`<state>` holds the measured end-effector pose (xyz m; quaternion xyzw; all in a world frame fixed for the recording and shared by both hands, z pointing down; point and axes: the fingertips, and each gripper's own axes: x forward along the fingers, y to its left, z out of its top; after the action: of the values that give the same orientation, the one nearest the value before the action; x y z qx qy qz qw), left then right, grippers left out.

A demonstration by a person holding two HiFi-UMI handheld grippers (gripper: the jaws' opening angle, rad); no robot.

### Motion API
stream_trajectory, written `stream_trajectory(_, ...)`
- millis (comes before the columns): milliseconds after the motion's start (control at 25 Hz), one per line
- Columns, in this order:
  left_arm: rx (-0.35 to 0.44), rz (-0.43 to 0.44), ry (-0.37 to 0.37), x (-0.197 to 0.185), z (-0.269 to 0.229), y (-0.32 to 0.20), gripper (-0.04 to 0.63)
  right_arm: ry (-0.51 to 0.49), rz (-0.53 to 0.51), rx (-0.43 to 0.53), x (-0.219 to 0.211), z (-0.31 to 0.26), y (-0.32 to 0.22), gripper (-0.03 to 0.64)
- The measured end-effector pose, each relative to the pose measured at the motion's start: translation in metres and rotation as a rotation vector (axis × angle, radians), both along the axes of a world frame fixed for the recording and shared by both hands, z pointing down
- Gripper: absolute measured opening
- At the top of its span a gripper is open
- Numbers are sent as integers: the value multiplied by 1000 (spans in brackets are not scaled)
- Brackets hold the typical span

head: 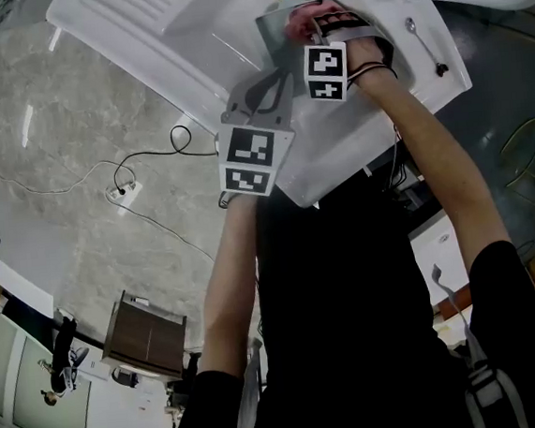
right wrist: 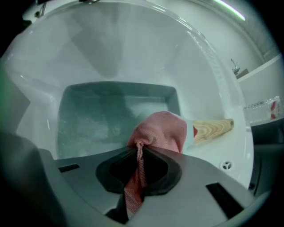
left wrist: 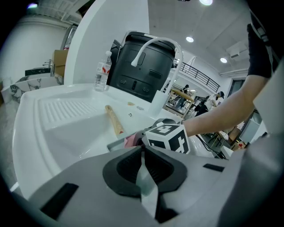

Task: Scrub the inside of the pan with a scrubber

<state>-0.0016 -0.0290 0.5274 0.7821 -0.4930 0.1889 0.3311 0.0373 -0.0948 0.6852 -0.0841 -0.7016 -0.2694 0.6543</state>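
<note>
The left gripper is seen with its jaws closed on the thin wall of the pan. Just beyond, a pink scrubber is glimpsed beside the right gripper. A wooden handle is seen lying in the white sink, and a water bottle is stood on the far ledge.

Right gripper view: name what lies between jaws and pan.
The pink scrubber, shut in the right gripper, bunched over the pan; right gripper view shows it.
</note>
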Motion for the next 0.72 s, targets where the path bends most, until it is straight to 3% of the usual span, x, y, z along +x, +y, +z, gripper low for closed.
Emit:
stream_trajectory(200,-1,-4,12,-1,0,-1,49,-33,-47,174,-7,-4,-27,48)
stream_trajectory(400,-1,4,9,0,-1,-1,49,17,-110,340,-4,-7,-47,48)
stream_trajectory(560,2,3,9,0,-1,-1,49,50,-138,382,0,-7,-50,48)
stream_trajectory(720,4,-5,6,-1,0,-1,49,98,-154,311,10,-3,-41,48)
